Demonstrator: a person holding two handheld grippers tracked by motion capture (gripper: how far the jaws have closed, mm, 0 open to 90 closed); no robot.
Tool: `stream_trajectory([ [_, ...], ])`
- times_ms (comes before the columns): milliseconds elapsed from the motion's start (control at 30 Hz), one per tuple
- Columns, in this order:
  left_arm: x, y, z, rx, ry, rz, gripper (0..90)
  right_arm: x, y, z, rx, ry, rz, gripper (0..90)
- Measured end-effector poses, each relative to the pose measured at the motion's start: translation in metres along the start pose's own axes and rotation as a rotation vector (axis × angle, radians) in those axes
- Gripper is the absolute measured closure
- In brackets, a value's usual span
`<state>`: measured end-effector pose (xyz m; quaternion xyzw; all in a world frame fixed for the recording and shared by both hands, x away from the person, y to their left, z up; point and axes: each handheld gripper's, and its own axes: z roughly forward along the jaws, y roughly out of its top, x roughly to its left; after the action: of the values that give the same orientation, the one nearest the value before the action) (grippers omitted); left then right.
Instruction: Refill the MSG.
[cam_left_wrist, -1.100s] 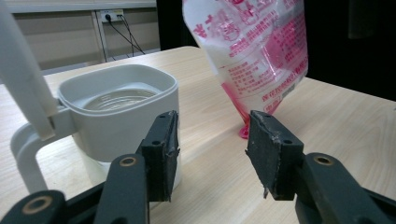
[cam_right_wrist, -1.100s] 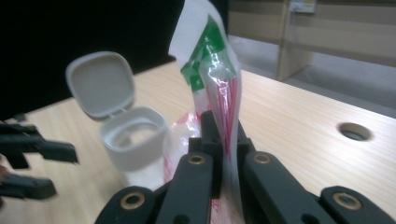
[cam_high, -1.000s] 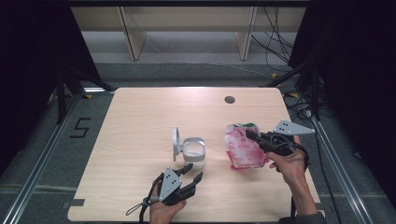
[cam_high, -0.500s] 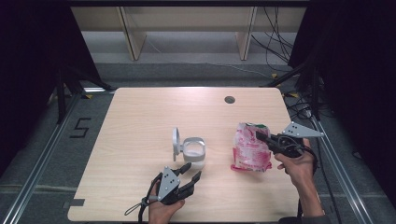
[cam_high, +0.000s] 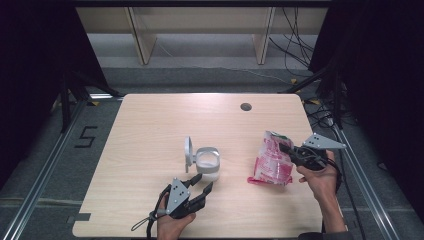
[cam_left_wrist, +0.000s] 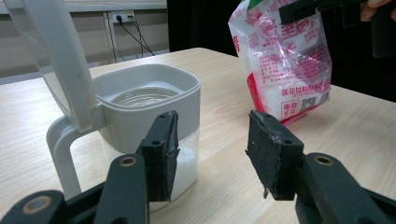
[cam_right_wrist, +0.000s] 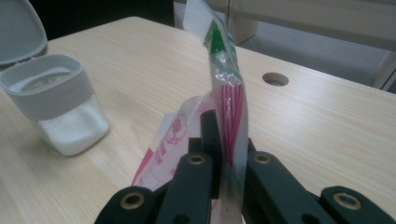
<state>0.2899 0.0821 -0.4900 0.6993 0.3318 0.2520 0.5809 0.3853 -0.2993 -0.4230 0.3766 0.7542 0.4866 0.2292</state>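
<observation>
my right gripper (cam_high: 286, 148) pinches the bag (cam_high: 271, 161) by its top edge, base on the table (cam_high: 150, 125) right of the open jar (cam_high: 206, 163); my left gripper (cam_high: 200, 186) waits half open, empty, near the jar; risk: thin film slipping, spilling sugar.

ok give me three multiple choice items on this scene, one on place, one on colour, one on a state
1. Where is the container relative to the bag in the high view?
A. to its left
B. to its right
C. on top of it

2. What colour is the bag's print?
A. blue
B. pink-red
C. yellow

3. How is the container's lid?
A. shut
B. lying on the table
C. flipped up

Answers: 1 A, the high view shows it left of the bag. 2 B, pink-red print shows on clear plastic. 3 C, the lid stands upright beside the open mouth.
</observation>
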Motion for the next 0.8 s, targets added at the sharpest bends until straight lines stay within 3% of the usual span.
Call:
stream_trajectory([
  [33,0.0,0.0,0.0,-0.002,0.0,-0.003,51.7,-0.001,0.0,0.001,0.013,-0.006,-0.022,90.0],
  [100,0.0,0.0,-0.001,0.005,0.006,-0.017,50.1,0.0,-0.001,0.001,0.027,-0.001,0.001,90.0],
  [133,0.001,0.0,-0.001,0.011,0.003,-0.009,49.0,-0.002,-0.002,0.002,0.024,-0.008,-0.013,90.0],
  [167,0.001,0.0,-0.001,0.016,0.005,-0.002,48.8,0.0,-0.002,0.001,0.029,-0.015,0.013,90.0],
  [233,0.001,0.0,-0.001,0.013,0.011,-0.01,47.8,-0.004,-0.004,0.004,0.019,-0.019,-0.008,90.0],
  [333,0.002,0.0,-0.002,-0.002,0.014,-0.018,47.0,-0.005,-0.007,0.005,0.034,-0.029,0.023,90.0],
  [400,0.003,0.001,-0.003,0.012,0.015,-0.004,46.8,-0.006,-0.01,0.006,0.036,-0.038,0.04,90.0],
  [500,0.003,0.0,-0.002,0.011,0.004,-0.02,45.6,-0.01,-0.013,0.009,0.051,-0.045,0.029,90.0],
  [533,0.003,0.0,-0.002,0.021,0.005,-0.016,44.6,-0.009,-0.014,0.01,0.059,-0.046,0.053,90.0],
  [633,0.005,0.0,-0.003,0.036,0.007,0.001,42.1,-0.016,-0.016,0.011,0.049,-0.045,0.039,90.0],
  [667,0.004,0.0,-0.003,0.036,0.006,-0.005,42.0,-0.014,-0.016,0.011,0.056,-0.051,0.065,90.0],
  [700,0.005,0.0,-0.003,0.034,0.007,0.004,41.6,-0.015,-0.016,0.012,0.046,-0.052,0.06,90.0],
  [733,0.006,0.001,-0.004,0.039,0.01,0.005,41.0,-0.016,-0.017,0.013,0.046,-0.063,0.048,90.0],
  [767,0.006,0.0,-0.003,0.025,0.01,-0.004,40.2,-0.015,-0.017,0.013,0.046,-0.056,0.073,90.0],
  [800,0.006,0.0,-0.003,0.028,0.015,-0.008,38.9,-0.017,-0.017,0.015,0.043,-0.065,0.058,90.0],
])
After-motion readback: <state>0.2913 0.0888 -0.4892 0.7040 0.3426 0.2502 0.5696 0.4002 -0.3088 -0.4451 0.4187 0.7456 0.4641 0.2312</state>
